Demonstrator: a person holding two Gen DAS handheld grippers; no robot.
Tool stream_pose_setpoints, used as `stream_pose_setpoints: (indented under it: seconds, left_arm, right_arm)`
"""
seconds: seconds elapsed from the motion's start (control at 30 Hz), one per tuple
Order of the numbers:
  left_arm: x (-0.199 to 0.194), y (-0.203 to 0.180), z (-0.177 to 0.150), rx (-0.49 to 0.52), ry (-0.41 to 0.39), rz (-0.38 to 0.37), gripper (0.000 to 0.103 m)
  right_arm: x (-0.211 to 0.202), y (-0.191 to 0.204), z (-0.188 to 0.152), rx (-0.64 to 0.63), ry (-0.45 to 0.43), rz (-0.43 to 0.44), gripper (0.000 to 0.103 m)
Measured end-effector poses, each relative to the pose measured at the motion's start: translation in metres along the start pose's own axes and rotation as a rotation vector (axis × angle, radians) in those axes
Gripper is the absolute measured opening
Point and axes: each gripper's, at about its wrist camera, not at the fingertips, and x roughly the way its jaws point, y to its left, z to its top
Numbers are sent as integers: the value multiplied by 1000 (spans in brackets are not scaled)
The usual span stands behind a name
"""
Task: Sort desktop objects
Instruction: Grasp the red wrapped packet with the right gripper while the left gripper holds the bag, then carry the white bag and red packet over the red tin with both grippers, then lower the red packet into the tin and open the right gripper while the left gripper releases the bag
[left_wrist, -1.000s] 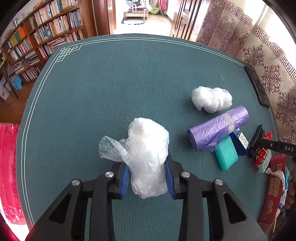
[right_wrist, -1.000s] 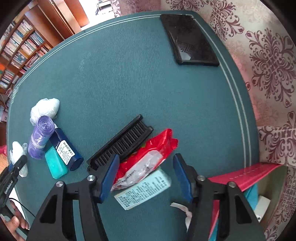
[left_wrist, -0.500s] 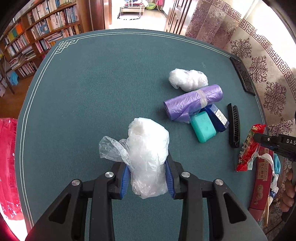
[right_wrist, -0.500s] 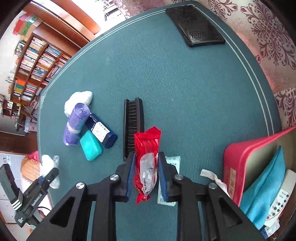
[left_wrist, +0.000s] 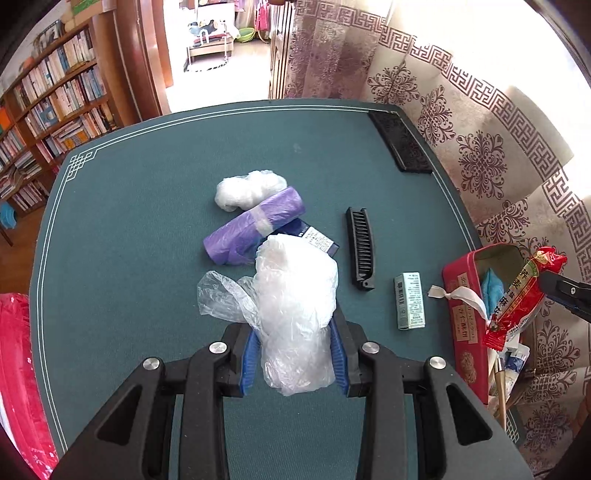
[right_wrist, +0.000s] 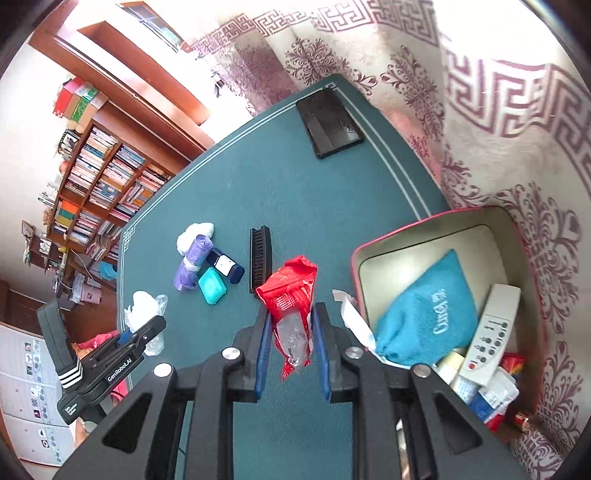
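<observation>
Two grippers, both loaded. Left gripper (left_wrist: 295, 360) jaws clamped on crumpled clear plastic bag bundle (left_wrist: 295, 314), above green tabletop (left_wrist: 147, 221). Right gripper (right_wrist: 291, 356) jaws clamped on red plastic snack packet (right_wrist: 291, 306), beside open red tin box (right_wrist: 436, 236). Purple bag roll (left_wrist: 255, 225), black comb (left_wrist: 360, 249) lie on the tabletop.

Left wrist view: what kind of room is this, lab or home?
Most likely a home study or living room: a packed wooden bookshelf beside the green-clothed table, patterned curtains, and a doorway opening onto another furnished room. Nothing lab-like shows.
</observation>
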Motion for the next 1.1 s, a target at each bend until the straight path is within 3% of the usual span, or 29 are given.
stream_pose_setpoints:
  seconds: [0.27,0.5,0.73,0.83,0.9,0.97,1.1]
  left_arm:
    - [-12,-64,-1,113,-8,-44,36]
    - [-14,-124,-2,214,-3,-115,36]
    - [-18,-186,0,329,-10,-168,36]
    - [-19,-210,-1,381,-10,-178,36]
    - [-19,-224,-3,405,-5,-184,36]
    - [-18,-236,-6,425,3,-189,36]
    - [-15,-260,-12,458,25,-188,37]
  right_arm:
    - [-43,-28,-21,-5,-74,-90,24]
    - [-50,-51,-44,-45,-61,-230,24]
    - [-47,-68,-70,-69,-27,-277,28]
    - [-53,-67,-84,-107,-37,-292,47]
    - [-59,-65,-95,-148,-58,-315,66]
    - [-66,-63,-106,-193,-80,-336,72]
    - [-73,-64,-123,-253,-79,-342,72]
